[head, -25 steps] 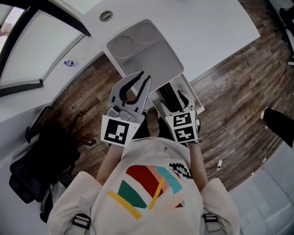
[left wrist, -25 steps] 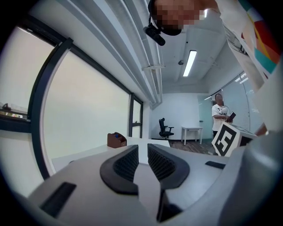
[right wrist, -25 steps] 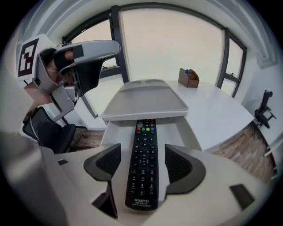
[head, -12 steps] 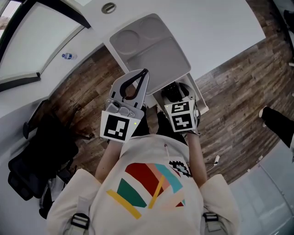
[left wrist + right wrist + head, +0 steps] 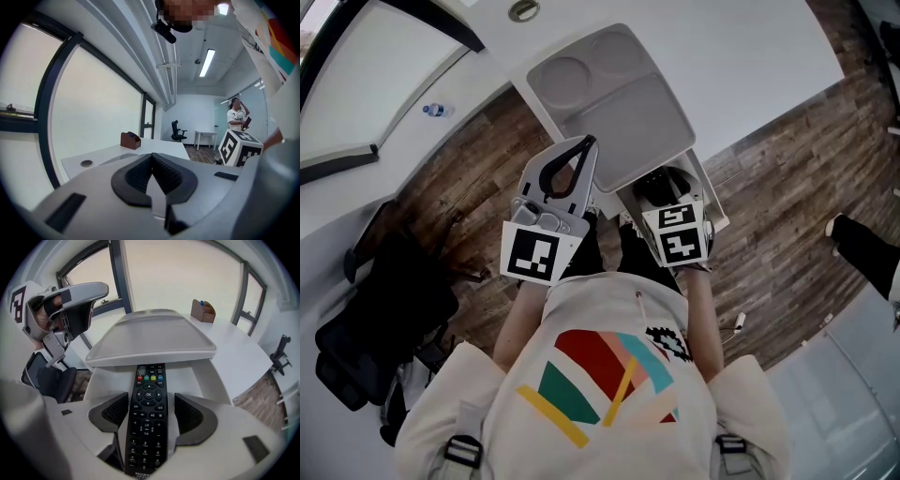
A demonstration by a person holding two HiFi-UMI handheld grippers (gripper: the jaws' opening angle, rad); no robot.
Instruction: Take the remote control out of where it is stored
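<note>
While both forearms reach forward from the person's chest, the left hand-held gripper (image 5: 584,143) is raised and tilted over the near edge of the shallow grey plastic tray (image 5: 614,98), its marker cube toward the body. In the left gripper view its ribbed black pads (image 5: 140,173) are pressed together with nothing between them, and it points level across the white worktop (image 5: 741,56) into the room.

The right hand-held gripper (image 5: 150,417) sits lower and close beside it, angled down into the white open drawer (image 5: 709,194) that projects from under the tray. Its jaws are spread, one to each side of the long black remote control (image 5: 148,394). A thin gap shows beside the right pad; at the left pad I cannot tell whether there is contact. The remote control lies flat along the drawer floor, its coloured-button end tucked just under the tray's front lip and its lower end toward the camera.

Low white drawer walls (image 5: 105,380) flank the remote control on both sides, and the tray overhangs its far end. The near end faces the person. Wooden floor (image 5: 787,187) lies to the right of the drawer, a black chair (image 5: 389,300) well off to the left. A brown pen holder (image 5: 203,310) stands far back on the worktop.
</note>
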